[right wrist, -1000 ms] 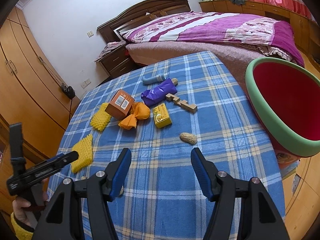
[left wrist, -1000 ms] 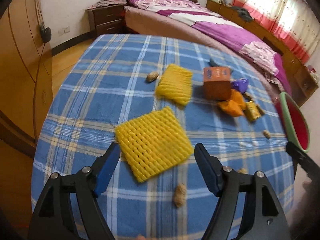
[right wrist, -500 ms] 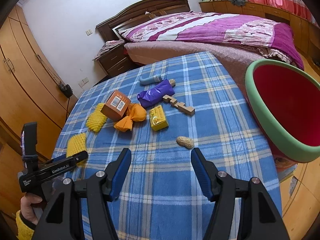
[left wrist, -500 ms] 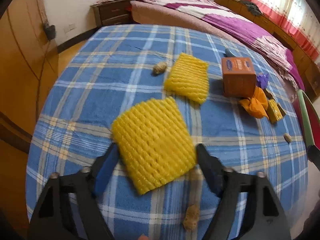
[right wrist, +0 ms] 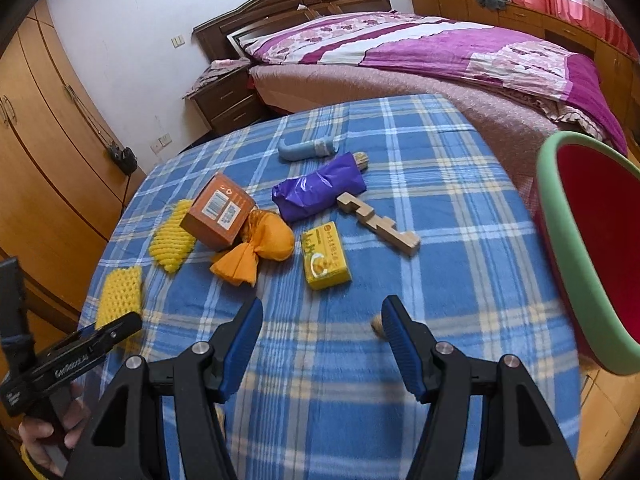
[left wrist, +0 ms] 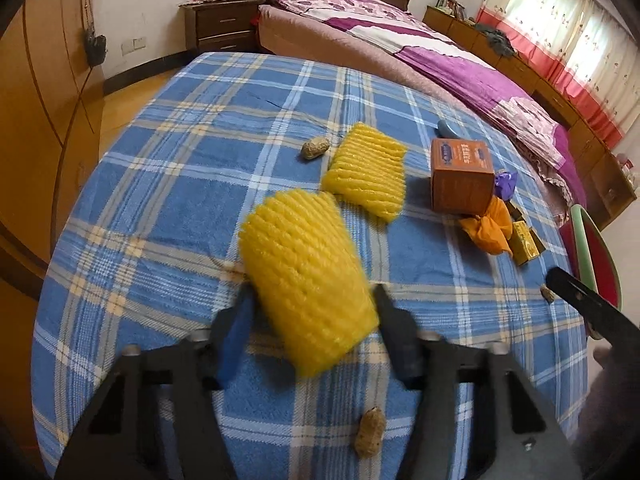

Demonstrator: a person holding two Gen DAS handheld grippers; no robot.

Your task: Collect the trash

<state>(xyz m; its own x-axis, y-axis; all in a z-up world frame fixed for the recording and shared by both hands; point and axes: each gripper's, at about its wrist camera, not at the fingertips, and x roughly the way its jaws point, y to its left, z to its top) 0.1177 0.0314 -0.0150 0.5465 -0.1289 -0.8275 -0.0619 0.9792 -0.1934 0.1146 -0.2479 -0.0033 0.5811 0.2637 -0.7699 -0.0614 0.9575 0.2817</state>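
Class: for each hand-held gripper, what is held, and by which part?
Left hand-held gripper: yellow foam net, pinched across its near end. Right hand-held gripper: nothing.

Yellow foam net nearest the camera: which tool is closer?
Left. The left tool has just been closing, with the foam net between its fingers; the right tool hovers over bare cloth, well away.

A bed (right wrist: pixel 440 52) with purple bedding stands beside a wooden nightstand (right wrist: pixel 224 100).

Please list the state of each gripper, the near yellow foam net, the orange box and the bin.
left gripper: jaws just closing, squeezing the net
near yellow foam net: bunched between the fingers
right gripper: open, empty
orange box: closed, tilted
bin: open, tilted
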